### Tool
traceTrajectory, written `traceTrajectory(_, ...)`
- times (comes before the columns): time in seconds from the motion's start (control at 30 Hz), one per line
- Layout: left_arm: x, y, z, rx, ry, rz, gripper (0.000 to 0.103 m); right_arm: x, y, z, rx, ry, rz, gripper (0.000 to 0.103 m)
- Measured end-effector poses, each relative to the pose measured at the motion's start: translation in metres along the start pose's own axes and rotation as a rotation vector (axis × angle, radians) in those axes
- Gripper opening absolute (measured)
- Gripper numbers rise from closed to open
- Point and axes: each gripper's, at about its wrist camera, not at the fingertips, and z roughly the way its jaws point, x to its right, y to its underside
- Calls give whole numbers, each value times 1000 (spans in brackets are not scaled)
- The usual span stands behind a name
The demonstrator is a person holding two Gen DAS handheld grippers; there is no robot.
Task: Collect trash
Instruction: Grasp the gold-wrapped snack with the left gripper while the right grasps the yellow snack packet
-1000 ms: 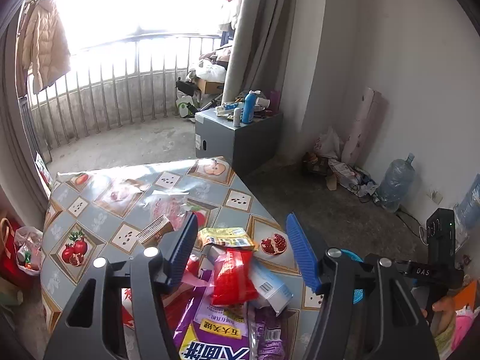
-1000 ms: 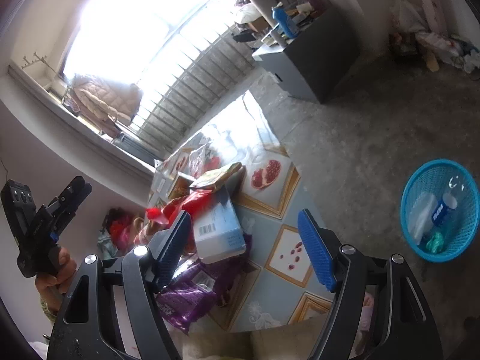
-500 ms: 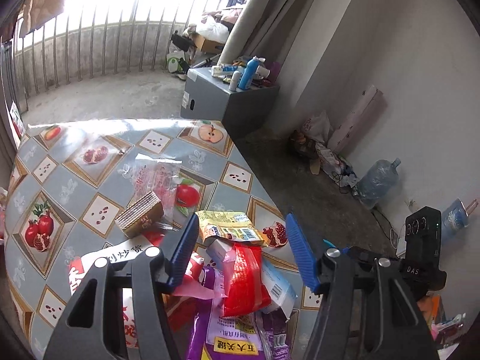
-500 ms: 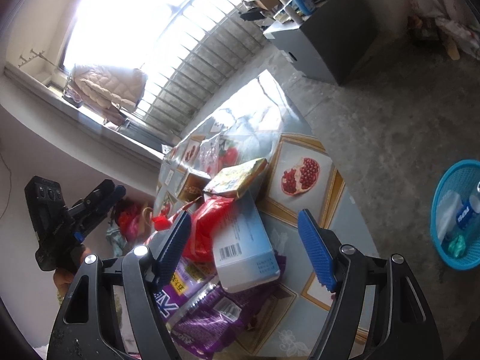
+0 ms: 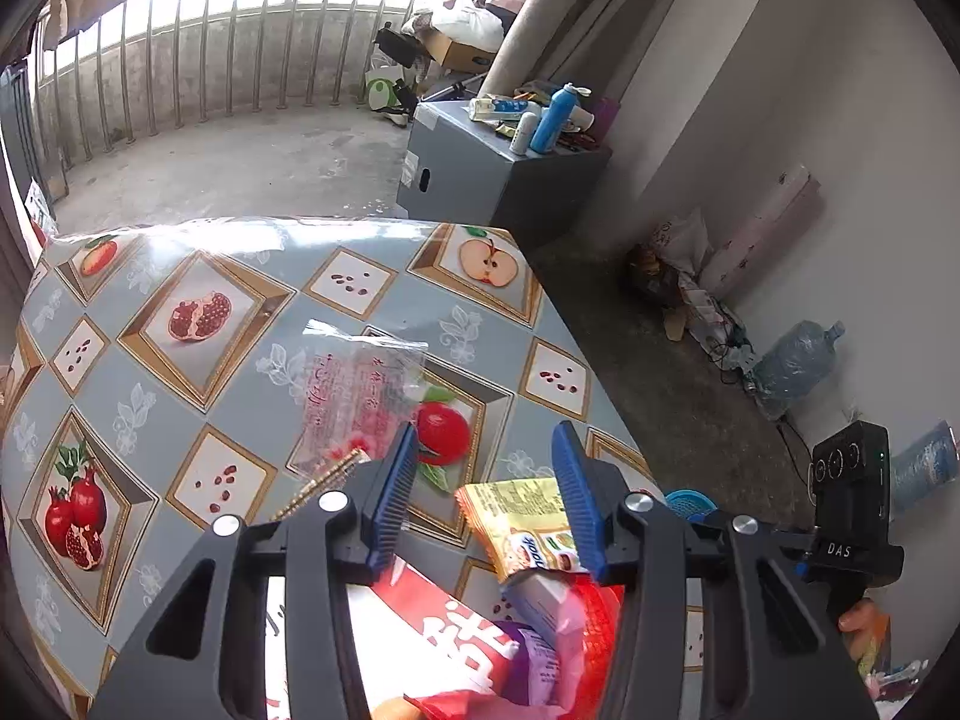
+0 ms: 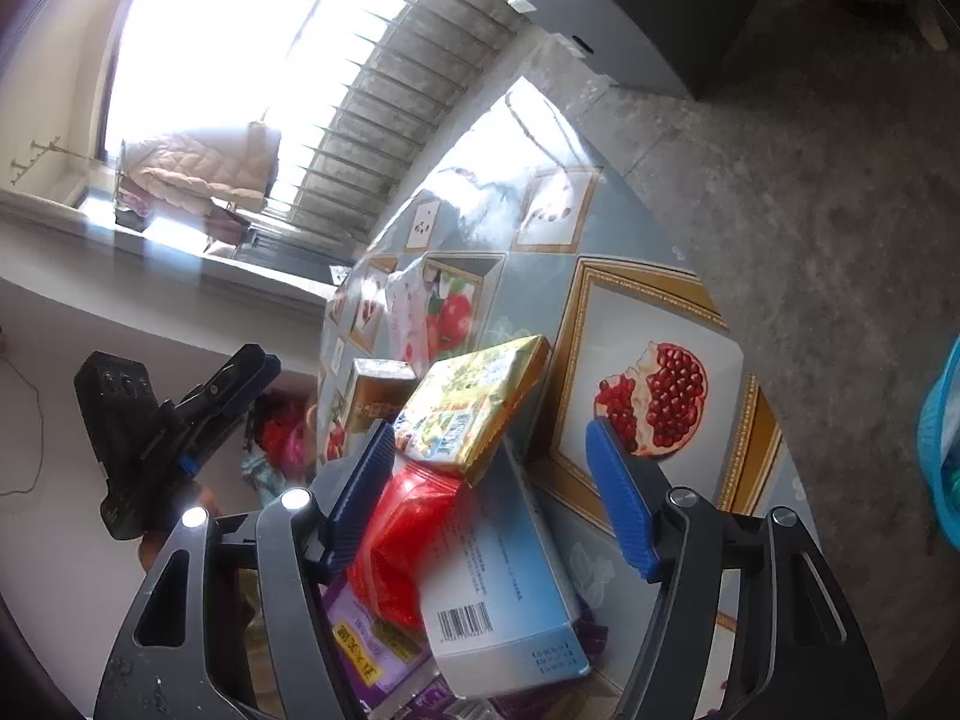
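A pile of trash lies on a table with a fruit-print cloth. My left gripper is open and empty above the pile, over a yellow snack wrapper, a red packet and a clear pink-printed bag. My right gripper is open and empty, hovering over the yellow wrapper, a red bag and a pale blue box. A small brown box stands behind them. A blue basket sits on the floor at the right edge.
A grey cabinet with bottles stands beyond the table. A water jug and litter lie by the right wall. Balcony railing runs at the back. Purple packets lie under the pile.
Both grippers have moved forward and lower over the pile, so the wrappers look bigger. The left view has tilted down toward the table. Both stay open.
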Motion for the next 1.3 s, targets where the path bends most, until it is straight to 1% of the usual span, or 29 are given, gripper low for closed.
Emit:
traceTrajectory(0.07, -8, -1, 6, -2, -26, 3, 45, 3, -2, 5, -16, -9, 12, 64)
traceTrajectory(0.2, -20, 2, 18, -38, -62, 33, 45, 5, -8, 16, -50, -19, 34, 64)
traceTrajectory(0.27, -26, 6, 24, -60, -89, 58, 55, 5, -10, 21, -68, -20, 40, 64)
traceTrajectory(0.43, -31, 15, 43, -115, -119, 140, 59, 9, -14, 30, -102, -21, 74, 64)
traceTrajectory(0.5, -33, 19, 50, -140, -120, 162, 60, 12, -14, 35, -116, -24, 96, 63)
traceTrajectory(0.57, -37, 22, 58, -166, -119, 164, 60, 15, -13, 38, -130, -29, 116, 62)
traceTrajectory(0.73, -46, 24, 68, -189, -143, 171, 60, 17, -11, 41, -157, -73, 151, 59)
traceTrajectory(0.83, -48, 25, 72, -202, -151, 173, 59, 14, -11, 41, -173, -83, 155, 54)
traceTrajectory(0.93, -45, 26, 72, -204, -157, 196, 51, 14, -10, 42, -190, -93, 160, 45)
traceTrajectory(0.97, -45, 26, 73, -204, -161, 203, 49, 12, -9, 43, -194, -94, 160, 41)
traceTrajectory(1.03, -43, 27, 72, -202, -161, 212, 47, 14, -14, 46, -200, -97, 161, 34)
traceTrajectory(1.1, -41, 27, 71, -198, -162, 217, 45, 12, -15, 45, -198, -101, 162, 25)
traceTrajectory(1.2, -40, 28, 69, -189, -164, 224, 41, 12, -17, 44, -189, -114, 164, 15)
traceTrajectory(1.3, -41, 27, 64, -177, -157, 218, 36, 11, -18, 42, -171, -135, 164, 12)
